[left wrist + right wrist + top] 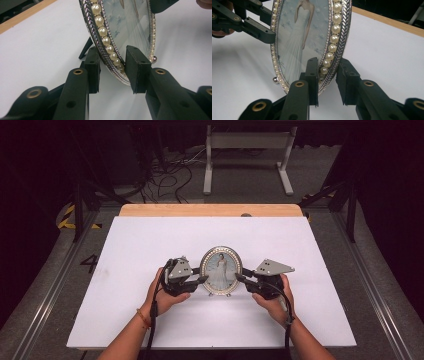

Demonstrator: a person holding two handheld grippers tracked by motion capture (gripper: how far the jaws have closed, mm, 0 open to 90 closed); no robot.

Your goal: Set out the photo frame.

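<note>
An oval photo frame (221,270) with a silver, pearl-set rim stands upright on the white table top (150,245) and holds a picture of a figure in a long white dress. My left gripper (204,279) is shut on the frame's left edge. In the left gripper view the rim (110,53) sits pinched between the two black pads of that gripper (112,67). My right gripper (239,278) is shut on the right edge. In the right gripper view one pad lies on the front and one behind the frame (297,45), held by that gripper (328,75).
The frame's black back leg (86,47) rests on the table behind it. A wooden strip (210,210) runs along the table's far edge. Beyond it, a grey metal stand (247,155) and loose cables (165,175) sit on the floor. White surface lies all around the frame.
</note>
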